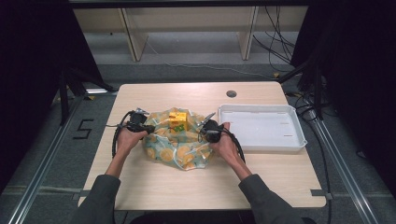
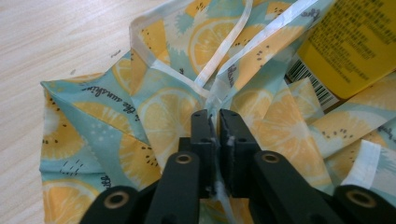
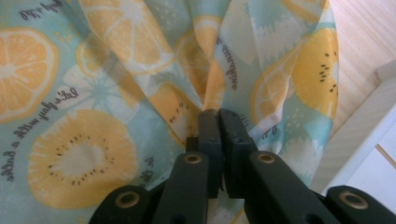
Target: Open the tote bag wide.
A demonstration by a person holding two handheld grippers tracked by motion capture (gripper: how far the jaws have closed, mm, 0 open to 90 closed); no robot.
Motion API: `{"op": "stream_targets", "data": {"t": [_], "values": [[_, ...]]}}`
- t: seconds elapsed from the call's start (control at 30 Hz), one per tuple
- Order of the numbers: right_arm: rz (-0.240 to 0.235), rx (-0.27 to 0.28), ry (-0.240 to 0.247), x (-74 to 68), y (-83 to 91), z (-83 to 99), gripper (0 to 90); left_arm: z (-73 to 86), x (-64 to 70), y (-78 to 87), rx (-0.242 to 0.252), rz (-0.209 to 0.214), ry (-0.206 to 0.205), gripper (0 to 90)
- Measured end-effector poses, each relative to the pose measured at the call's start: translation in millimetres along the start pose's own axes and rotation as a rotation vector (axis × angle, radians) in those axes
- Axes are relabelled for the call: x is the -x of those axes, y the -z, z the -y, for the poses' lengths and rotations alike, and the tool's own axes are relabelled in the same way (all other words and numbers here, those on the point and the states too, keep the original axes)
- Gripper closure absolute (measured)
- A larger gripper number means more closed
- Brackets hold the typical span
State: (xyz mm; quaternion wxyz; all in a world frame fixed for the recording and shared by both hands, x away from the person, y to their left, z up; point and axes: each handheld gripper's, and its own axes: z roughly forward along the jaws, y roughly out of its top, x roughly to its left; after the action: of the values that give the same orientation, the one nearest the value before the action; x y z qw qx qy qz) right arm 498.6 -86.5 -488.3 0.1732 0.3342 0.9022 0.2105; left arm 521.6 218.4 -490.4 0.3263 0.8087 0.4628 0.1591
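High view: I hold the left gripper [image 1: 145,127] at the 9 o'clock edge of the fruit-print cloth [image 1: 175,147], which lies crumpled at the middle of the wooden table [image 1: 154,186]. My right gripper [image 1: 204,130] meets the same cloth at its 3 o'clock edge. A yellow box [image 1: 179,120] sits on the cloth toward 12 o'clock, between the two grippers. A white tray [image 1: 294,126] rests on the table at 3 o'clock from the cloth, just beside my right hand [image 1: 225,143]; my left hand [image 1: 125,140] grips its tool at the cloth's 9 o'clock side.

Left gripper view: the jaws of the left gripper [image 2: 214,114] are pressed together on a pleat of the cloth [image 2: 159,112] and its white ribbon [image 2: 224,44]; the yellow box [image 2: 359,42], barcode showing, lies at 2 o'clock.

Right gripper view: the jaws of the right gripper [image 3: 214,113] are pinched together on a gathered fold of the cloth [image 3: 93,93], which hangs in pleats toward 12 o'clock; the tray's rim [image 3: 369,116] shows at 4 o'clock.
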Motion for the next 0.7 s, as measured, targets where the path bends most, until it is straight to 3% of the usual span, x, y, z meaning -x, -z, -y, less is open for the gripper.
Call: {"op": "stream_targets", "data": {"t": [0.07,0.13,0.17,0.23,0.3,0.37,0.47,0.6,0.63,0.67,0.7], "values": [[0.005,-0.001,-0.022,-0.4,0.1,0.8,83.4,-1.7,0.4,4.8,0.007,0.000,0.001,78.0],[-0.004,0.050,-0.053,4.3,7.6,-1.7,71.5,-3.5,0.6,10.6,0.021,0.006,0.002,66.0],[-0.004,0.050,-0.053,4.3,7.6,-1.7,71.5,-4.6,0.6,14.6,0.029,0.014,-0.007,66.0],[-0.001,0.091,-0.035,9.4,16.6,-4.7,65.6,-7.4,2.0,24.2,0.037,-0.011,-0.016,57.7],[0.008,0.141,-0.093,10.6,28.6,-7.4,58.2,-9.5,2.9,35.8,0.060,-0.008,-0.009,50.0],[0.002,0.173,-0.075,14.4,38.4,-9.6,55.1,-10.2,5.0,45.2,0.080,-0.007,-0.004,46.1],[0.001,0.231,-0.089,17.0,48.1,-13.1,50.6,-9.1,10.5,59.4,0.114,-0.018,0.014,43.1],[-0.026,0.278,-0.098,18.3,58.8,-18.1,47.2,-2.6,15.6,78.6,0.124,0.004,0.016,40.1],[-0.050,0.274,-0.104,19.2,62.6,-20.6,44.8,-0.3,16.5,83.6,0.114,0.020,0.014,38.3],[-0.050,0.274,-0.104,19.2,62.6,-20.6,44.8,3.4,19.5,86.1,0.137,0.029,0.027,38.3],[-0.048,0.271,-0.114,18.8,63.4,-21.8,44.2,6.8,21.5,90.4,0.130,0.047,0.024,38.0]]}}
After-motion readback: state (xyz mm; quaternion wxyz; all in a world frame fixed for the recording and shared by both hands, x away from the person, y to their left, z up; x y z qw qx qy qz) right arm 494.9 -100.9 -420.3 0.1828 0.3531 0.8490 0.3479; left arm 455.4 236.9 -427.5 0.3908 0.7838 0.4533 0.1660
